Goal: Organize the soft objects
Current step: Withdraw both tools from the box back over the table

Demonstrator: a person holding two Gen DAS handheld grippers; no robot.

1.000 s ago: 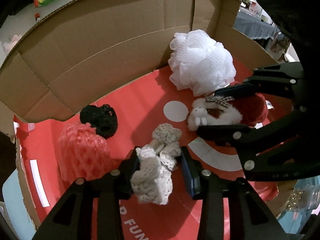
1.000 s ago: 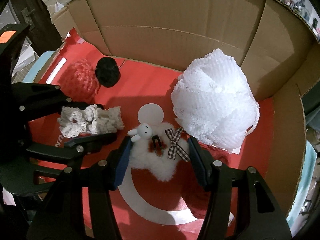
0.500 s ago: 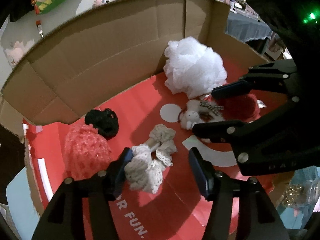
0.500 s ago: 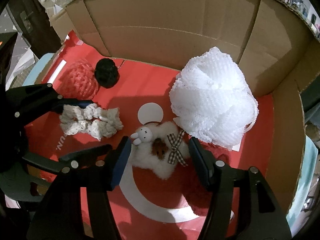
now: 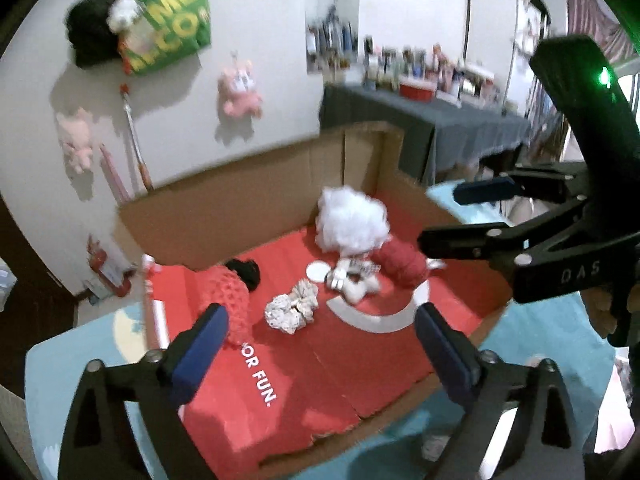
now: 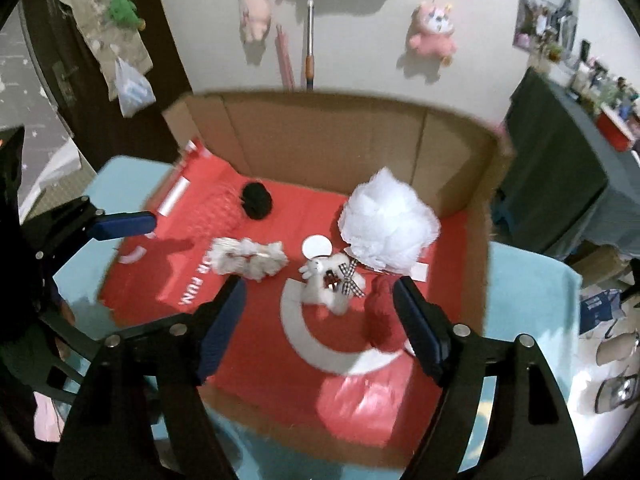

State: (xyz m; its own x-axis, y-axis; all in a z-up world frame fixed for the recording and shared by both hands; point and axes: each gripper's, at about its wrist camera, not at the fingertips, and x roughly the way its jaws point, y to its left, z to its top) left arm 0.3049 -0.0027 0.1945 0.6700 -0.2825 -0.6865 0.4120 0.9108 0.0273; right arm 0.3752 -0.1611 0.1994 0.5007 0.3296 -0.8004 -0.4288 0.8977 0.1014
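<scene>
Your left gripper (image 5: 320, 334): jaws spread wide, having just been opening, nothing between the pads; it hangs above the near edge of the box. Your right gripper (image 6: 320, 308): jaws apart, also just opening, empty, above the box's near right part.

Cardboard box (image 6: 340, 136): open, red floor with white print, brown walls at the far and right sides, sitting on the pale blue counter (image 6: 528, 280).

Contents you can count on the box floor:
- White mesh pouf (image 6: 390, 220), far right corner, against the walls.
- White plush bunny piece with a checked bow (image 6: 332, 280), just in front of the pouf, touching it or nearly so.
- Dark red plush item (image 6: 382, 312), near right, just beside the bunny piece.
- Cream crochet scrunchie (image 6: 250, 258), centre-left, apart from the bunny piece.
- Red mesh pouf (image 5: 228, 292), left side of the floor.
- Black scrunchie (image 6: 256, 200), by the far wall, touching the red pouf's far side.

Behind the box: a wall hung with pink plush toys (image 6: 434, 32) and a green bag (image 5: 172, 20).
</scene>
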